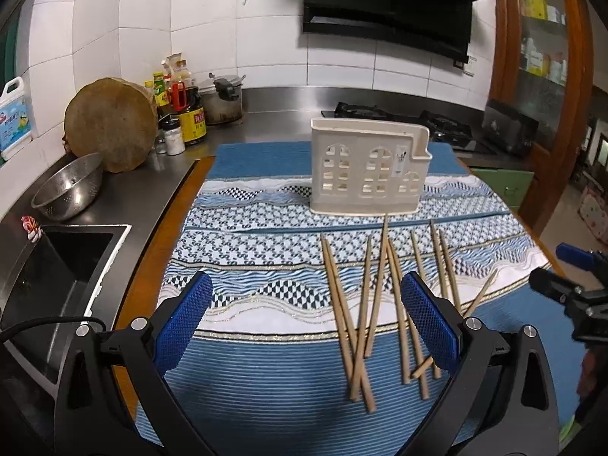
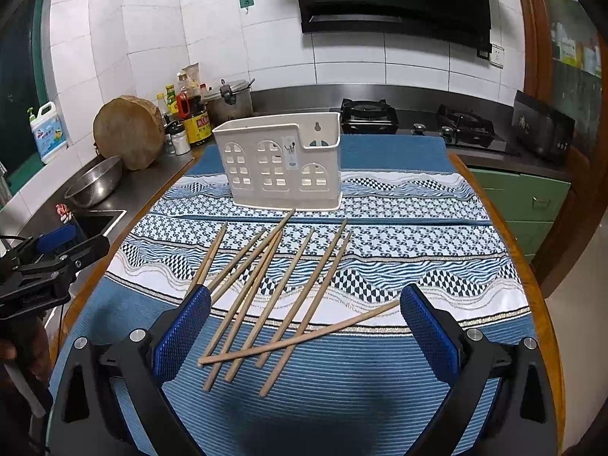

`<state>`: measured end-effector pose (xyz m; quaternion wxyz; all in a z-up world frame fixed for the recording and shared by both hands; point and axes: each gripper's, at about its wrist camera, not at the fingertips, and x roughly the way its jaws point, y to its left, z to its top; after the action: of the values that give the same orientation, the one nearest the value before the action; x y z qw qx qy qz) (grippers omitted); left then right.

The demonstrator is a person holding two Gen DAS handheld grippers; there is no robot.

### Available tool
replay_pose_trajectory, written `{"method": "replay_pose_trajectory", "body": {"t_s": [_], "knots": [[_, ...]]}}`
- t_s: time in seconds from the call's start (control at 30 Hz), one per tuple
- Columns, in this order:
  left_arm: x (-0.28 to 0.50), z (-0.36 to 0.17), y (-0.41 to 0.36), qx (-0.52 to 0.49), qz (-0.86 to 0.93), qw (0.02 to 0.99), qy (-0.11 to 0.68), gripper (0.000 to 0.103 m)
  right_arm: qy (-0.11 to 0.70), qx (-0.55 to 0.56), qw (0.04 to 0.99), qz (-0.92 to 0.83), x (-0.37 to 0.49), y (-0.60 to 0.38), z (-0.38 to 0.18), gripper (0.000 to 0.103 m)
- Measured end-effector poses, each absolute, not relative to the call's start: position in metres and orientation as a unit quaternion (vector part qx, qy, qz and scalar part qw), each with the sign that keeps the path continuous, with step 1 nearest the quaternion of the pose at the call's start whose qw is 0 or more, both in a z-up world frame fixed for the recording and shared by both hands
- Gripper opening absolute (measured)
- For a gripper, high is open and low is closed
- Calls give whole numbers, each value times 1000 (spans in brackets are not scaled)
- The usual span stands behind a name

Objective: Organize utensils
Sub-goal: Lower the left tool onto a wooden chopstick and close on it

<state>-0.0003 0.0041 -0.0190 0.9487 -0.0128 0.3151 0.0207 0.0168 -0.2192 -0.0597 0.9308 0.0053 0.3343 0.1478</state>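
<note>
The left gripper (image 1: 306,317) is spread wide, and nothing is between its blue pads (image 1: 182,323). It hangs low over the blue patterned cloth (image 1: 247,228) on the table. The right gripper (image 2: 304,326) is spread wide too and holds nothing.

In the right wrist view, the wooden chopsticks (image 2: 266,296) lie loose on the cloth between the two blue pads, just past the tips. Most of them point toward 1 o'clock. One chopstick (image 2: 300,338) lies across the others and points toward 2 o'clock. In the left wrist view the same pile sits at 1 o'clock, close to the right pad.

Farther off at 12 o'clock stands the white utensil holder (image 2: 285,167), upright on the cloth. It has little window holes. One chopstick tip comes right up to its base.

Far back at 10 o'clock are a metal bowl (image 2: 95,182), a round wooden board (image 2: 129,136) and some bottles (image 2: 190,110). A stove (image 2: 418,121) is at 1 o'clock.
</note>
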Motion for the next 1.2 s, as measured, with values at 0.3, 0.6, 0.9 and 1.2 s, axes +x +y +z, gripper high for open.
{"method": "replay_pose_trajectory", "body": {"t_s": [0.3, 0.6, 0.9, 1.2], "knots": [[1, -47, -1, 9, -16, 937, 349, 85, 355, 9, 925, 137, 18, -223, -75, 96], [12, -88, -20, 25, -90, 910, 404, 55, 378, 9, 917, 128, 21, -223, -90, 95], [21, -113, -20, 20, -136, 888, 438, 21, 405, 16, 905, 131, 28, -221, -107, 84], [27, -124, -19, 17, -160, 876, 454, 10, 419, 20, 898, 133, 31, -220, -116, 76]]}}
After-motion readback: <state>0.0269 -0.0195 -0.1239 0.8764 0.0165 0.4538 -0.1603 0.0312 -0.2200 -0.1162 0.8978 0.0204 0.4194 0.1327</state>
